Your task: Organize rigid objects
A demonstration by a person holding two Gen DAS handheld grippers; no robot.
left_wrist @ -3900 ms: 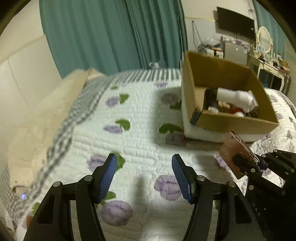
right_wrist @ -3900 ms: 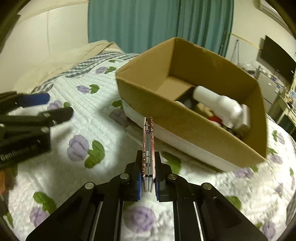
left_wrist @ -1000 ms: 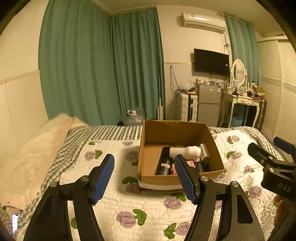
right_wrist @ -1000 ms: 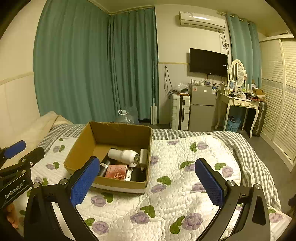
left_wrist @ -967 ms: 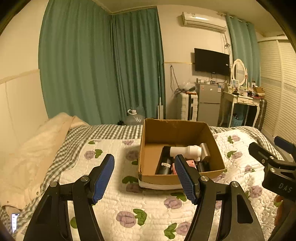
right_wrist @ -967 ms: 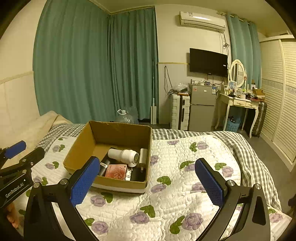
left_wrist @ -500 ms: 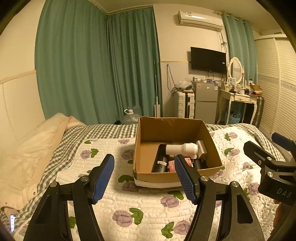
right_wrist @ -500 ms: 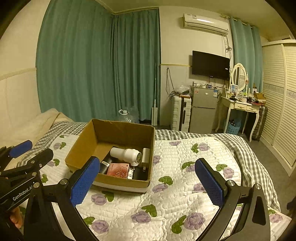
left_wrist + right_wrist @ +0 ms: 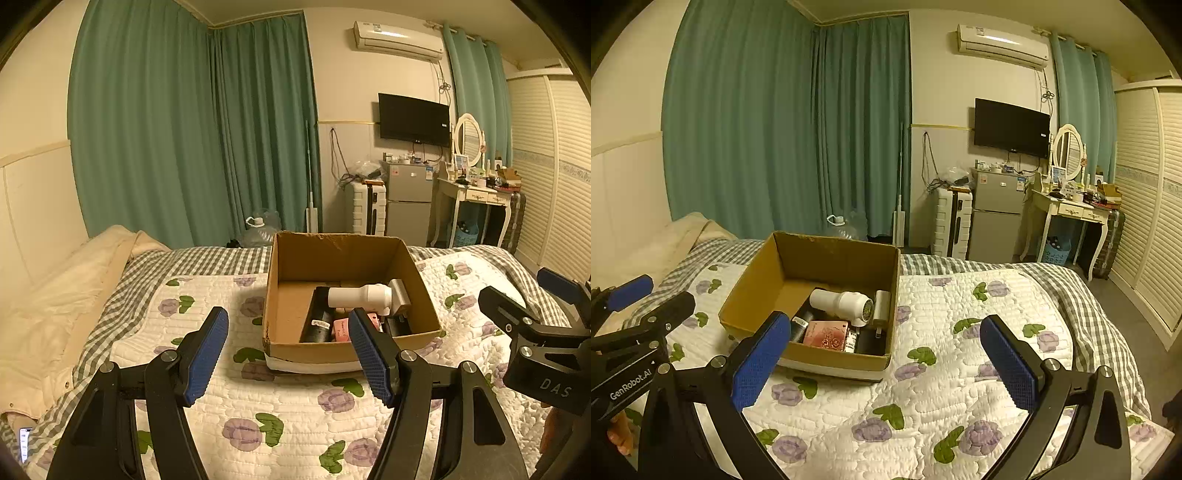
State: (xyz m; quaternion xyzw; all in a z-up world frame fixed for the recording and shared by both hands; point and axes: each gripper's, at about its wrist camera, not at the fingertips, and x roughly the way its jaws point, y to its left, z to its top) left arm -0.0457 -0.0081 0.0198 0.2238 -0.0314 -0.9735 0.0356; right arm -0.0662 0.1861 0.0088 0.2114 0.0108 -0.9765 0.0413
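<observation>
We see the box (image 9: pixel 347 349) on the bed (image 9: pixel 295 413), holding a white bottle (image 9: pixel 360 296), a pink card (image 9: pixel 827 336) and dark items. It sits ahead of our left gripper (image 9: pixel 288 356) and left of our right gripper (image 9: pixel 886 363), both spread wide and empty.

The left tongs (image 9: pixel 288 354) have a black plastic frame with triangular openings, 2 fingers covered by blue textured pads (image 9: pixel 205 354), and silver screws at the joints. The right tongs (image 9: pixel 886 365) have the same build, with blue pads (image 9: pixel 1008 365). Seen from the side, one body carries white letters "GenRobot.AI", the other "DAS". A little skin shows at the frame edges.
</observation>
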